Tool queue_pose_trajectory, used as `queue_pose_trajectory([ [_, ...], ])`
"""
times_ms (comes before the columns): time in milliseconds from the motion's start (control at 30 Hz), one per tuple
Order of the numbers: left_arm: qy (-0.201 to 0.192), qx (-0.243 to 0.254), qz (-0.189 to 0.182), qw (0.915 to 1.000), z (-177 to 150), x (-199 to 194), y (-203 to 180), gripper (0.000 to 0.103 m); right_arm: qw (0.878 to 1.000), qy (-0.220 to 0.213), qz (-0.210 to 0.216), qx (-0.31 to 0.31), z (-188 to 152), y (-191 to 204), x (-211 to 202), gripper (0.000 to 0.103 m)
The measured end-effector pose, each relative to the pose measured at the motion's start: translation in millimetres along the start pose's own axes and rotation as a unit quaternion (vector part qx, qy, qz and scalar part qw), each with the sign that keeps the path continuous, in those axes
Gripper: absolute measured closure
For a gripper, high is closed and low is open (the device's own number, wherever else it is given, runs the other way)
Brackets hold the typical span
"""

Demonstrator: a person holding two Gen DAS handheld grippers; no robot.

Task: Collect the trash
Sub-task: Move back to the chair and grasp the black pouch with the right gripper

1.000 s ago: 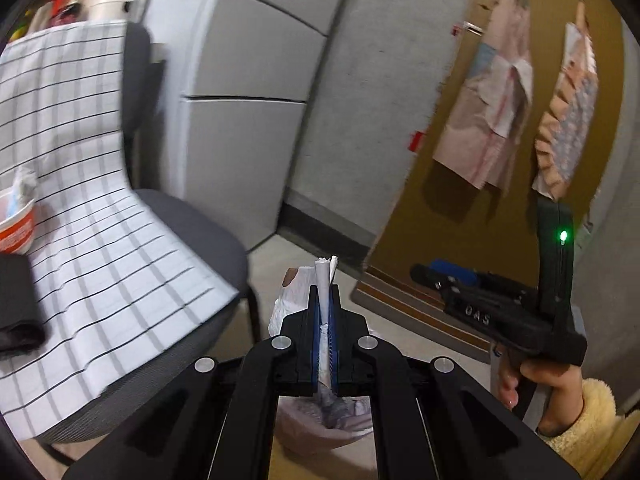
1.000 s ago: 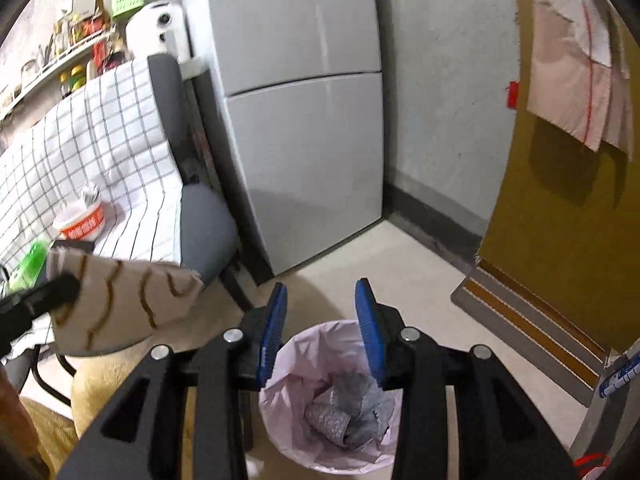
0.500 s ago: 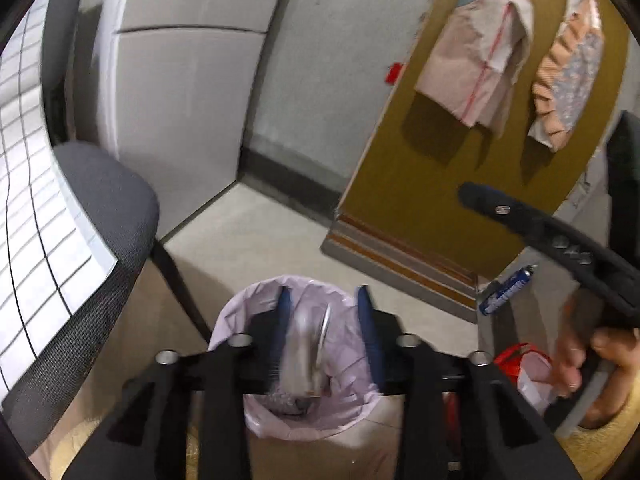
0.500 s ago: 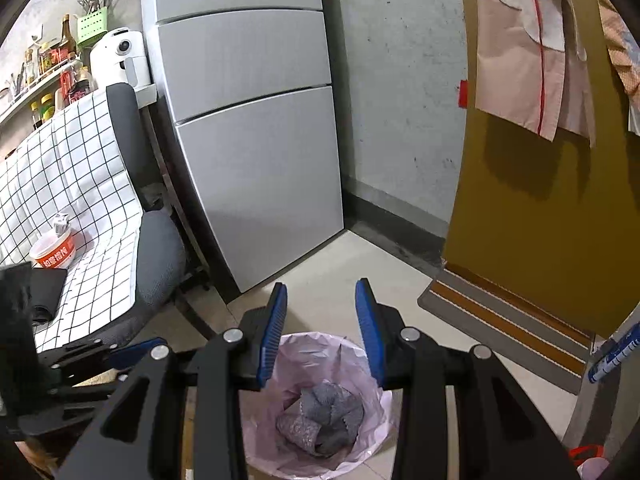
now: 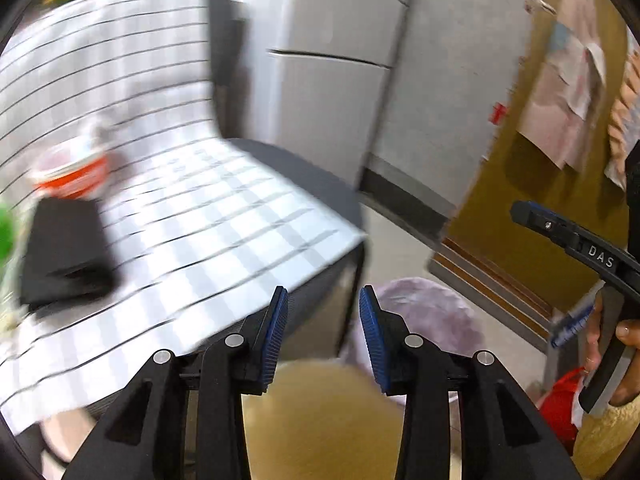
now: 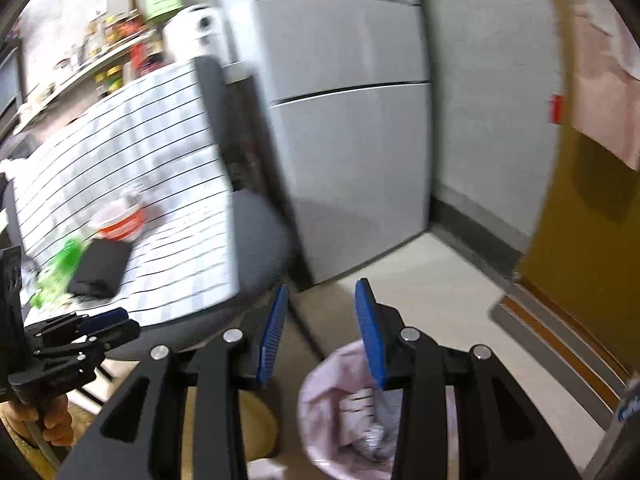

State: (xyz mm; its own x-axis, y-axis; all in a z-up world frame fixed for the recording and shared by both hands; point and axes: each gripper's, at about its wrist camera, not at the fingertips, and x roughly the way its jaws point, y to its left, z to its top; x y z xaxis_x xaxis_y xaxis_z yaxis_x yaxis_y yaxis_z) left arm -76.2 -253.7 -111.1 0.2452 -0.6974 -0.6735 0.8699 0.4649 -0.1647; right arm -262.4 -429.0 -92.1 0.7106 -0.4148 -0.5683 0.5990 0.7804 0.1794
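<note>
A bin with a pink liner (image 6: 340,412) stands on the floor and holds crumpled grey and white trash (image 6: 368,432); it also shows in the left wrist view (image 5: 432,320). My left gripper (image 5: 323,334) is open and empty, beside the chair seat. My right gripper (image 6: 320,330) is open and empty above the bin's left rim. On the checked cloth (image 5: 192,216) over the chair lie a red-and-white cup (image 5: 70,170), a black flat object (image 5: 66,256) and a green item (image 6: 60,268). Both views are blurred.
A grey fridge (image 6: 352,120) stands behind the chair. A brown door (image 6: 592,220) with hung cloth is at right. A red object (image 5: 560,404) lies on the floor. A cluttered shelf (image 6: 100,48) is at the back left.
My left gripper let go of the white paper over the bin and opened, then swung left toward the chair. My right gripper stayed open and turned left too.
</note>
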Motion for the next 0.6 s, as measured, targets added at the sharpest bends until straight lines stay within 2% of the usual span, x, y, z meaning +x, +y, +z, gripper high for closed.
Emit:
queue_pose_trajectory([
  [133, -0.013, -0.033, 0.059, 0.9977, -15.6, -35.5, 42.2, 0.064, 0.997, 0.031, 0.064, -0.039, 9.9, 51.2, 21.8, 0.068],
  [200, -0.02, -0.053, 0.083, 0.9949, -23.4, -52.1, 62.6, 0.064, 0.993, 0.04, 0.091, -0.071, 13.7, 83.8, 31.1, 0.064],
  [267, -0.027, -0.078, 0.112, 0.9903, -33.1, -72.6, 88.1, 0.064, 0.986, 0.045, 0.117, -0.107, 15.3, 118.6, 38.4, 0.054],
  [400, -0.041, -0.125, 0.159, 0.9785, -48.4, -105.8, 130.6, 0.064, 0.97, 0.042, 0.157, -0.179, 14.9, 187.3, 49.6, 0.044],
  [533, -0.053, -0.159, 0.209, 0.9635, -61.1, -129.6, 166.5, 0.064, 0.956, 0.039, 0.188, -0.222, 13.1, 245.0, 64.1, 0.017],
  [600, -0.056, -0.172, 0.227, 0.9568, -67.2, -138.8, 181.1, 0.064, 0.949, 0.032, 0.191, -0.25, 10.5, 275.4, 73.2, 0.012],
])
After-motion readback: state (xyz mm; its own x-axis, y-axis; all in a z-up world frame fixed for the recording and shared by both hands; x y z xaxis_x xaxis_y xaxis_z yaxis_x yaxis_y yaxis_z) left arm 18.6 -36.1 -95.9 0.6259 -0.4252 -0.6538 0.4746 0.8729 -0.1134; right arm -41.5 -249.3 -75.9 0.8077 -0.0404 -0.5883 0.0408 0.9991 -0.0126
